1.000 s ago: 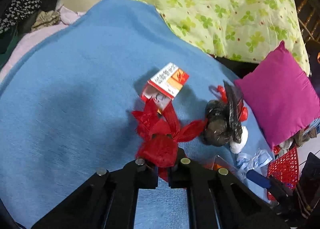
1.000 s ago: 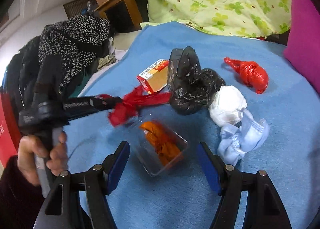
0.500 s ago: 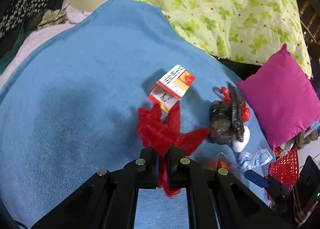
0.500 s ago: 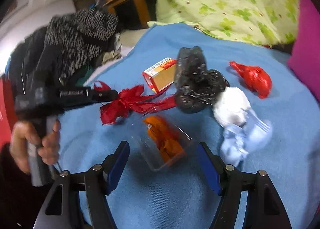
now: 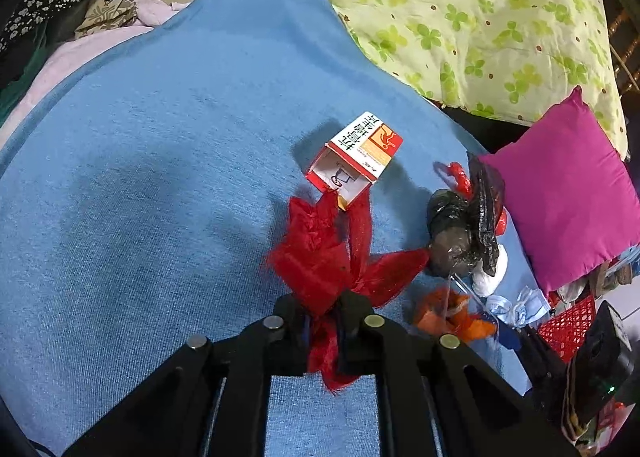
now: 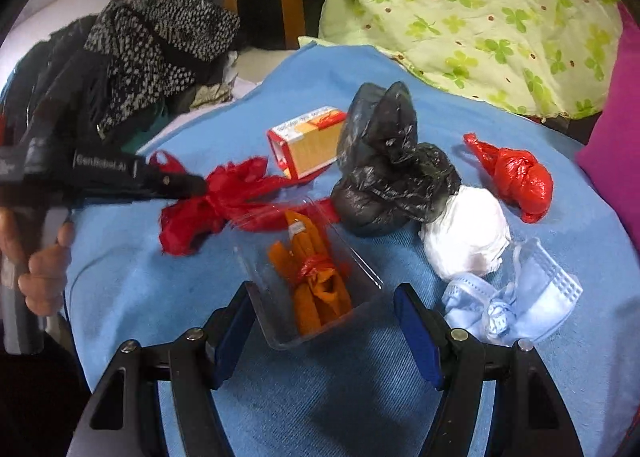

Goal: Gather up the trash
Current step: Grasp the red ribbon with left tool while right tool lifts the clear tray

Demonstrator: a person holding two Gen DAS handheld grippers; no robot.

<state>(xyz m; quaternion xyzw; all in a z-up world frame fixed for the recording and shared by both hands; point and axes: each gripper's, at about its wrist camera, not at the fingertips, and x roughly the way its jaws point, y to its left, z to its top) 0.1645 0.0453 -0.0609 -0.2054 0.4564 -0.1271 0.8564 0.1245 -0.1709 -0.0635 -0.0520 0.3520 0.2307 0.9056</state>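
With the left gripper (image 5: 323, 311) clamped on the red bag (image 5: 332, 257) at lower centre, the right gripper (image 6: 324, 315), wide open and empty, should square up around the clear tray (image 6: 280, 321).

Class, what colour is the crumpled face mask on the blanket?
Pale blue; the face mask shows best in the right wrist view.

Blue blanket (image 5: 160, 177) — clover-print quilt (image 5: 480, 17) behind, magenta pillow (image 5: 568, 193) beside.

You are working over a matt, finely woven blue cloth blanket (image 6: 360, 397). On it, a glossy crinkled black plastic bag (image 6: 392, 173) sits beside a printed cardboard box (image 6: 308, 141), a clear smooth plastic tray (image 6: 280, 321), and a pleated, soft fabric face mask (image 6: 532, 305).
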